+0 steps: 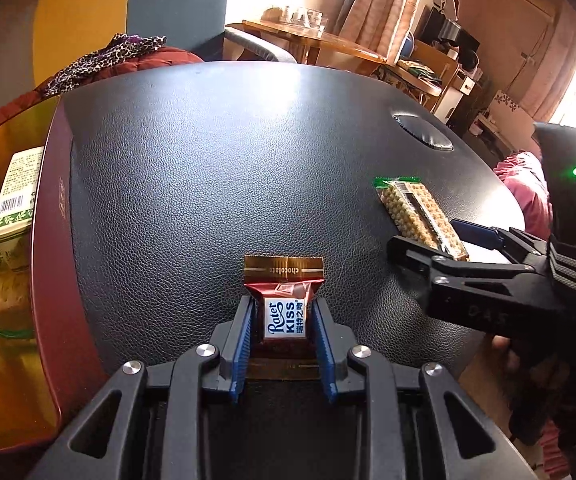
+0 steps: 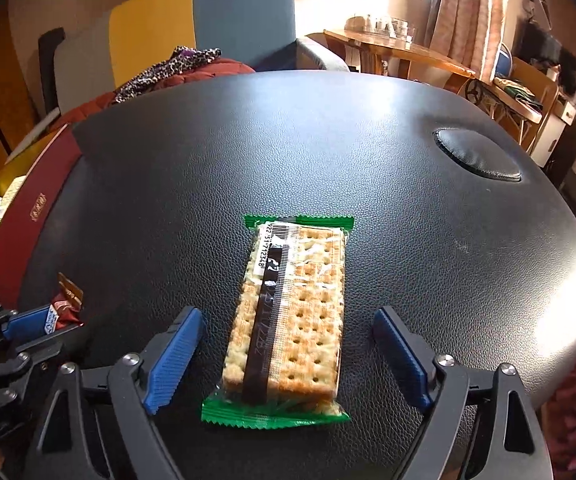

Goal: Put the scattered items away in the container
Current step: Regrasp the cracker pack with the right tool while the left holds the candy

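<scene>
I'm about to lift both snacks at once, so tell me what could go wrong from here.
1. The left gripper pinches the chocolate by its soft wrapper alone, so it may slip or twist when lifted.
2. The right gripper is open astride the cracker pack; closing hard could crack the biscuits.
3. The container lies on the left, so the right gripper may cross the left one's path.

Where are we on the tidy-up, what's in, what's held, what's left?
Done: a green-and-white box already sits in the red container at the left edge.

In hand: the left hand-held gripper is shut on the chocolate, which looks to be on the black surface.

Left: the cracker pack lies flat between the open fingers of the right hand-held gripper, not yet grasped. Both snacks must go into the container.
</scene>
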`<state>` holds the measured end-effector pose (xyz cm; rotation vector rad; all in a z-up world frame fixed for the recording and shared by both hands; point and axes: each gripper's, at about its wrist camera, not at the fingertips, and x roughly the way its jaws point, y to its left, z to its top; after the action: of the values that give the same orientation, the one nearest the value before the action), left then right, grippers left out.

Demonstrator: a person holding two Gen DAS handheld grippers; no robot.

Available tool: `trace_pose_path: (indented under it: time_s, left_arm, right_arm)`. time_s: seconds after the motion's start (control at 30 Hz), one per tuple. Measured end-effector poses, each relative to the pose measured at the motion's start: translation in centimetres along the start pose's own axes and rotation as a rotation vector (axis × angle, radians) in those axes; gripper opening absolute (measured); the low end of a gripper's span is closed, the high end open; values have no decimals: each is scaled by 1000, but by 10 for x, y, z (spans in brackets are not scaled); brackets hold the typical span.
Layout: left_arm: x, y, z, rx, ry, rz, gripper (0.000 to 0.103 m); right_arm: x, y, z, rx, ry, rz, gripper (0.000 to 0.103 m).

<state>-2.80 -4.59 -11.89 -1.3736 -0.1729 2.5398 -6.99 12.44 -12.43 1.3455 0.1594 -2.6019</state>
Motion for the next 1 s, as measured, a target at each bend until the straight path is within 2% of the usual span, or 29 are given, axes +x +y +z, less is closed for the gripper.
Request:
trace_pose_path:
  time_s: [0.1,0.23,0.27,0.33,0.37,0.4,0.83,1.0]
  left_arm:
    - [0,0,-1,-1,-3,3,29]
    - [-1,0,-2,-14,-7,2,29]
    - [-1,0,-2,-17,-7,2,29]
    - [-1,-1,-2,-16,-6,9,29]
    - [-1,-2,-2,-14,-6,12,29]
    - [-2,-2,-2,-13,-7,14,29]
    - [-8,-5,-3,1,-20,23,28]
    - [-16,-4,-4,4,-28,-36,25]
  right_arm:
    - [5,0,5,20,16,-14,98]
    - [7,0,7,32,8,-25,96]
    - [7,1,7,32,5,-27,92]
    - [4,4,7,16,-7,-25,76]
    - [2,5,7,8,-13,-23,59]
    - [0,7,7,0,-19,-22,48]
    - [-7,14,-1,-20,-26,-1,48]
    - [-7,15,-2,-11,-18,3,49]
